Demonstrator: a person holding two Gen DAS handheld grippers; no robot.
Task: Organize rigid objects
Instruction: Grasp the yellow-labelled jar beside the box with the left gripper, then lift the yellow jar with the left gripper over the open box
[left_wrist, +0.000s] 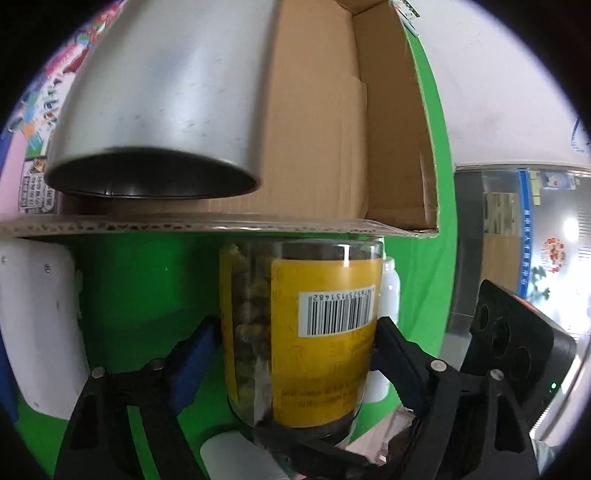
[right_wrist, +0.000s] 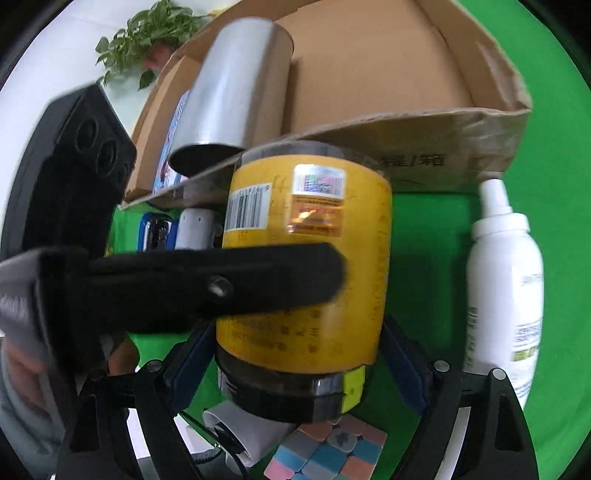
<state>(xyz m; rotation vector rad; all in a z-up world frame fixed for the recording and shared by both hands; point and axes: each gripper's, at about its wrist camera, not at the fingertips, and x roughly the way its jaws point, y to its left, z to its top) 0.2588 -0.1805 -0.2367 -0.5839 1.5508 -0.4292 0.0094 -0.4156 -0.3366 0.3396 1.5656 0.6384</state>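
A clear jar with a yellow label (left_wrist: 314, 325) (right_wrist: 314, 240), holding dark pellets, sits just in front of the cardboard box, lid end toward the cameras. My left gripper (left_wrist: 298, 326) is shut on it, a blue pad against each side; one of its black fingers (right_wrist: 221, 284) crosses the label in the right wrist view. My right gripper (right_wrist: 297, 343) straddles the same jar near the black lid, open, with slim gaps at both pads. Its black body (left_wrist: 517, 343) shows at the right of the left wrist view. What is under the jar is hidden.
The cardboard box (left_wrist: 399, 129) (right_wrist: 369, 74) holds a steel cup (left_wrist: 159, 110) (right_wrist: 236, 96) lying on its side and a colourful pack (left_wrist: 48, 92). On the green table are a white spray bottle (right_wrist: 506, 280), a pastel puzzle cube (right_wrist: 332, 446) and a white casing (left_wrist: 37, 314).
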